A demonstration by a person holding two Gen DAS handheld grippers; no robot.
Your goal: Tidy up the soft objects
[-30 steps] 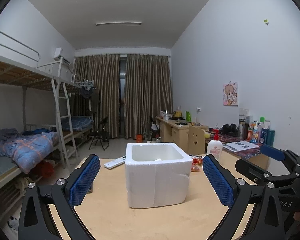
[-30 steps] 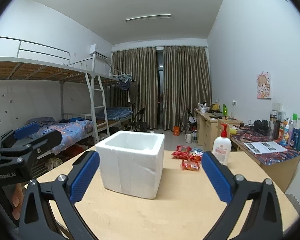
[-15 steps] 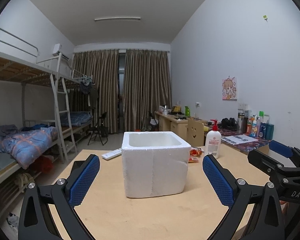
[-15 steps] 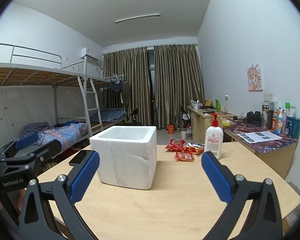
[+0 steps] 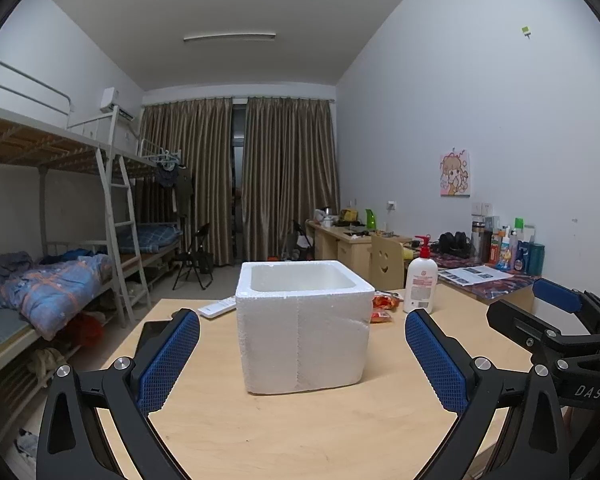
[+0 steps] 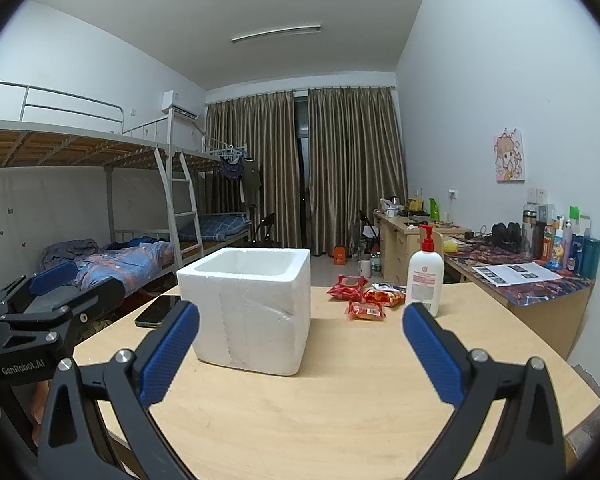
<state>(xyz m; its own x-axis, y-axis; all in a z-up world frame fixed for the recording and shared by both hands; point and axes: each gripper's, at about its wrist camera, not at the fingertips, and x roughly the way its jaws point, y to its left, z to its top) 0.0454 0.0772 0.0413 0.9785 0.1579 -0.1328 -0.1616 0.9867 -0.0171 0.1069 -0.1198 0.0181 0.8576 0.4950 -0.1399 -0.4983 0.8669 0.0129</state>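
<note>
Dorm room, wooden bench [image 6: 340,400] in front. The foam box [image 6: 256,312] stands mid-bench; red snack packs [image 6: 366,309] lie just right of it, beside a bottle [image 6: 424,276]. Both grippers, left [image 5: 302,354] and right [image 6: 300,354], hold their jaws wide and empty; the packs sit ahead-right, likely nearer the right one

Both grippers lower than before

A pale wooden table [image 6: 340,408] carries a white foam box [image 6: 252,312], standing upright near its middle. Right of the box lie three red snack packets [image 6: 364,300] (close together), and beyond them a white pump bottle [image 6: 425,276]. Left of the box — a dark phone [image 6: 158,311]; behind it, a white remote [image 5: 217,307].
</note>
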